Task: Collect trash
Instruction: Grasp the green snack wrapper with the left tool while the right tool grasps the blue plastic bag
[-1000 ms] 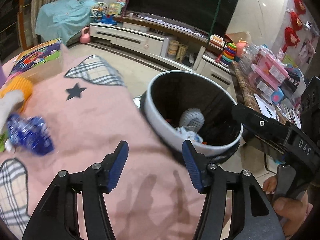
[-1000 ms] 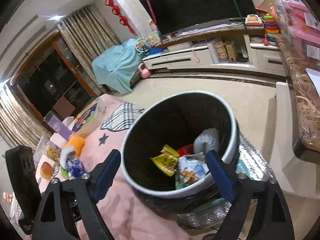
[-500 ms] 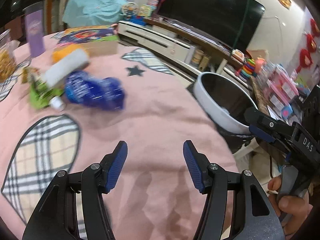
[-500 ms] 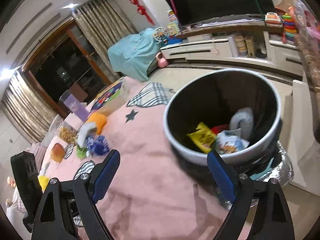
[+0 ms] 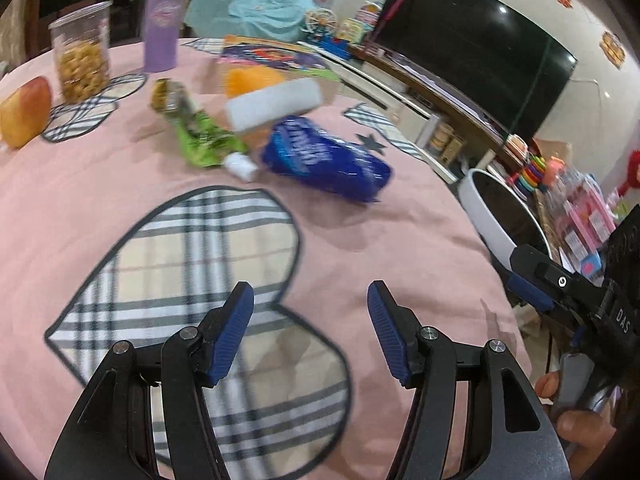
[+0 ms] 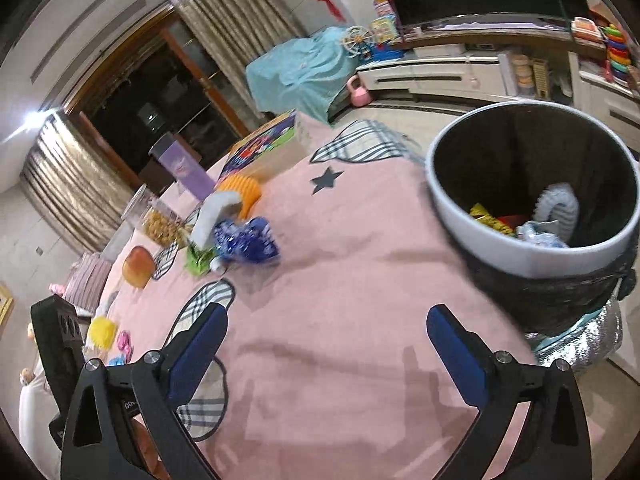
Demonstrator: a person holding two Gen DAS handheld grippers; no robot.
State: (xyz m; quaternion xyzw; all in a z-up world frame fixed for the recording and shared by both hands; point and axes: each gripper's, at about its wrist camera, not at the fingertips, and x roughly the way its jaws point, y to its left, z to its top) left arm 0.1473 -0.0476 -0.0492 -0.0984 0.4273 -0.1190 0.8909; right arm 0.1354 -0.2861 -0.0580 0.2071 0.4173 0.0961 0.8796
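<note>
Bin (image 6: 532,256) beside table already holds several wrappers. Left on pink cloth (image 5: 360,264): blue bag (image 5: 324,160), green wrapper (image 5: 200,136), white roll (image 5: 272,104). Left gripper (image 5: 310,320) apart, empty. Right gripper (image 6: 326,340) just opening wider, nothing between.

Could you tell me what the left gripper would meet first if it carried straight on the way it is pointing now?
Most likely the pink tablecloth, short of the blue wrapper; the left gripper is open and angled down at the cloth, though depth is uncertain.

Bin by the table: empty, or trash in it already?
Partly filled. The right wrist view looks into the bin: a yellow wrapper, something red and crumpled white pieces lie at its bottom, well below the rim.
</note>
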